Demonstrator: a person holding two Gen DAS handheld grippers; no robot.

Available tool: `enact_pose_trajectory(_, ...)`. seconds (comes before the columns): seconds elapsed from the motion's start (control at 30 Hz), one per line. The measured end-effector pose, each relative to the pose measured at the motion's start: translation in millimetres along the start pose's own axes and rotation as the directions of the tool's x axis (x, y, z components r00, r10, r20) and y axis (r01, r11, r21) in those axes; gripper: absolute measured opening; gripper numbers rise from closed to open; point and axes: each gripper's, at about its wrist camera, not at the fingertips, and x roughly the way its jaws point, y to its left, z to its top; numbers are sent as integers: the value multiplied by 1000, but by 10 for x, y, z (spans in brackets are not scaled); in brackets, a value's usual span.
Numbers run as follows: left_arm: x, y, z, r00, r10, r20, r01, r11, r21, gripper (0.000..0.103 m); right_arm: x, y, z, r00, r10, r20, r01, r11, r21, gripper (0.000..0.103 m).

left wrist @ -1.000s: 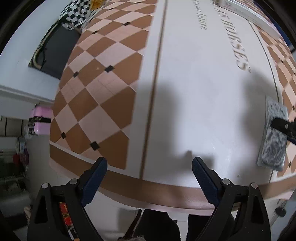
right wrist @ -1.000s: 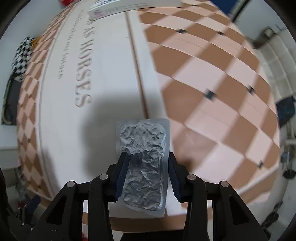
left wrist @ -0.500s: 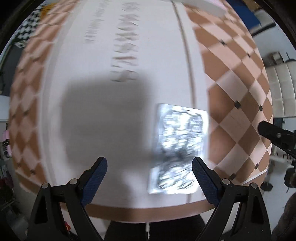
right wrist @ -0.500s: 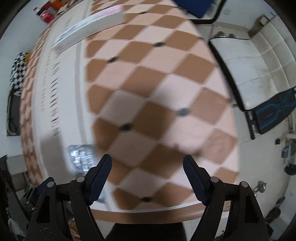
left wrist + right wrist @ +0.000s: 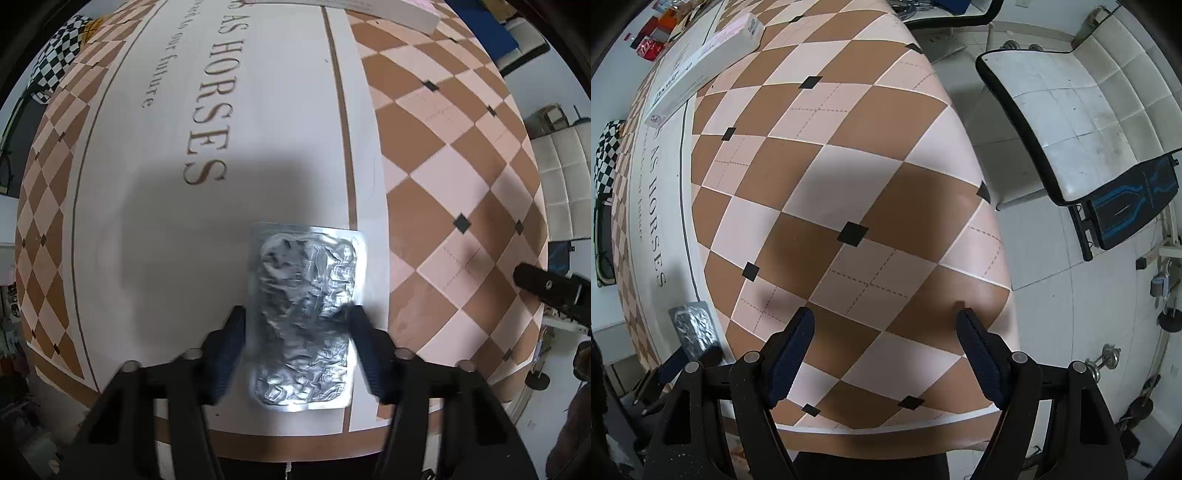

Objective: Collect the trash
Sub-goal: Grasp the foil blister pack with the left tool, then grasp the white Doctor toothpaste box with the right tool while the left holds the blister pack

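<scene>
The left gripper (image 5: 297, 332) is right on the piece of trash: a crumpled silver blister pack (image 5: 306, 314) lying flat on the table (image 5: 147, 221), near the close edge, on the white band with the lettering and just left of the brown stripe. The two dark pads sit either side of the pack's long edges, close against them. They look blurred, so my read is that they are closing in; I cannot tell for certain that they are clamping it yet. Taking it across the narrow width makes sense: a thin flat sheet gives little else to bite on, and the near end overhangs nothing.

Over to the right gripper (image 5: 884, 350): fingers spread wide, nothing between them, hovering above the checkered part of the table, to the right of the pack. From there the blister pack (image 5: 696, 325) shows at the far left, with the other tool's fingers at its near end. Staying out wide keeps it clear of the pick.

At the far end lies a long white box (image 5: 701, 62), untouched. No bin shows in either view, so where this goes I cannot say.
</scene>
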Motion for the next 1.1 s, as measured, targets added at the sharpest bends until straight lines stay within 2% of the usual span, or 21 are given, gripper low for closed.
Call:
enact_pose_trajectory(0.03,-13,33,8,1000,-2,1,2,1000,-13,52,5,-4,-23,1000,1,0,-1,1000,-5,81)
enact_pose_trajectory(0.1,-22,109,43,999,-53,-12,52,997,-63,53,18,24,-25,1000,3,-2,-3,1000,-16,81)
enact_pose_trajectory(0.23,-5,264,81,991,-129,-42,125,988,-91,71,9,99,-30,1000,12,4,-12,999,-40,81)
enact_pose_trajectory(0.37,-10,109,43,997,-65,-37,63,997,-51,70,25,145,-56,1000,22,4,-21,999,-41,81)
enact_pose_trajectory(0.43,-21,79,8,999,-20,-26,19,999,-37,62,25,164,-74,1000,28,4,-27,999,-38,81)
enact_pose_trajectory(0.6,-42,17,-34,1000,5,-11,-4,1000,15,61,-35,243,-129,999,43,13,-42,998,-52,81)
enact_pose_trajectory(0.63,-71,-93,49,1000,10,-3,-10,1000,7,61,-45,265,-135,999,44,13,-44,997,-58,81)
enact_pose_trajectory(0.8,-344,165,259,993,68,93,-59,994,-92,61,-176,523,-37,999,33,20,-30,987,-161,81)
enact_pose_trajectory(0.93,-495,427,621,984,98,152,-64,974,-217,61,-387,986,331,998,16,65,6,948,-319,81)
enact_pose_trajectory(1.0,-517,545,791,982,99,162,-52,961,-270,61,-476,1314,586,997,8,75,24,907,-420,81)
enact_pose_trajectory(1.1,-490,743,1167,981,97,169,-32,937,-348,61,-550,1917,1064,990,-43,133,113,808,-578,81)
